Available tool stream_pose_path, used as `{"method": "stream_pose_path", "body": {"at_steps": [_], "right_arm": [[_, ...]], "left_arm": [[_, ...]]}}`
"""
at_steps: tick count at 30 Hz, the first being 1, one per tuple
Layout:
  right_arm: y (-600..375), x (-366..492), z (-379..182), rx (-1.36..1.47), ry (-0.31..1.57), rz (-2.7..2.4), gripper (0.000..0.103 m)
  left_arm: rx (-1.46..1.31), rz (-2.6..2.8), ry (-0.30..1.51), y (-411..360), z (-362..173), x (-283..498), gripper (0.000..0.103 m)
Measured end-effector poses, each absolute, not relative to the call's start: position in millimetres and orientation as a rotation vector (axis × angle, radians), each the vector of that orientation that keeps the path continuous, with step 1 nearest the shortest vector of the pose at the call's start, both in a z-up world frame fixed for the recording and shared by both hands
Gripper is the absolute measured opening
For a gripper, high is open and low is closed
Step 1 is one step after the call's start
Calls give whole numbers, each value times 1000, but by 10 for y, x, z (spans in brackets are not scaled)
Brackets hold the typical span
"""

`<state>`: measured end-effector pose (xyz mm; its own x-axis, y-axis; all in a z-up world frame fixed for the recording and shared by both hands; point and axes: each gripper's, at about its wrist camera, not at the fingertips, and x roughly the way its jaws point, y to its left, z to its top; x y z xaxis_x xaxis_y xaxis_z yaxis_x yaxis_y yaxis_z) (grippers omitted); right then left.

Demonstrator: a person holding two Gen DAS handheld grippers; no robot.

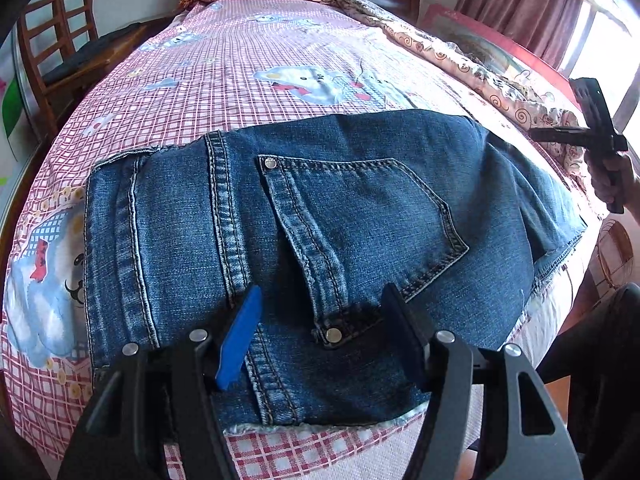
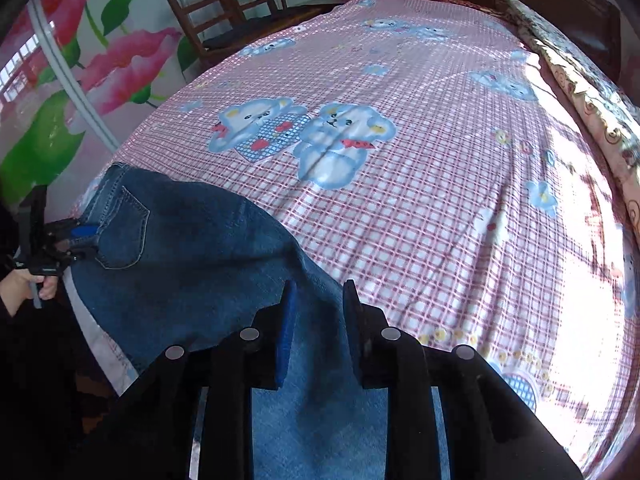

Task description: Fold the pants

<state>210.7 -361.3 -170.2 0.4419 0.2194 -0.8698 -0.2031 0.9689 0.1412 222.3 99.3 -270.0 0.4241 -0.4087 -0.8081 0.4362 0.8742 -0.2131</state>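
Jeans (image 1: 320, 216) laid flat on bed (image 1: 240, 60), folded, back pocket (image 1: 360, 208) up. Left tool (image 1: 320, 300) spread wide over pocket rivet, nothing pinched. Right tool (image 2: 318, 292) spread over leg end. Denim probably heavy, floppy, stiffest at seams; best grabbed by thick edge, tbh.

Each black hand-held gripper (image 1: 320, 304) (image 2: 318, 300) has silver rivets and one blue finger pad (image 1: 240, 336).
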Motion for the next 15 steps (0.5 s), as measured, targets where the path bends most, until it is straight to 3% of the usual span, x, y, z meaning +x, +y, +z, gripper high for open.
{"method": "stream_pose_path", "body": {"at_steps": [7,15], "right_arm": [[-5224,989,-1730,268,1048,-133,23],[-5790,859,-2027,339,1062,-244,23]], "left_arm": [[23,-536,998,981,-2705,2227,69],[8,-511,1007,949,-2704,2240,70]]}}
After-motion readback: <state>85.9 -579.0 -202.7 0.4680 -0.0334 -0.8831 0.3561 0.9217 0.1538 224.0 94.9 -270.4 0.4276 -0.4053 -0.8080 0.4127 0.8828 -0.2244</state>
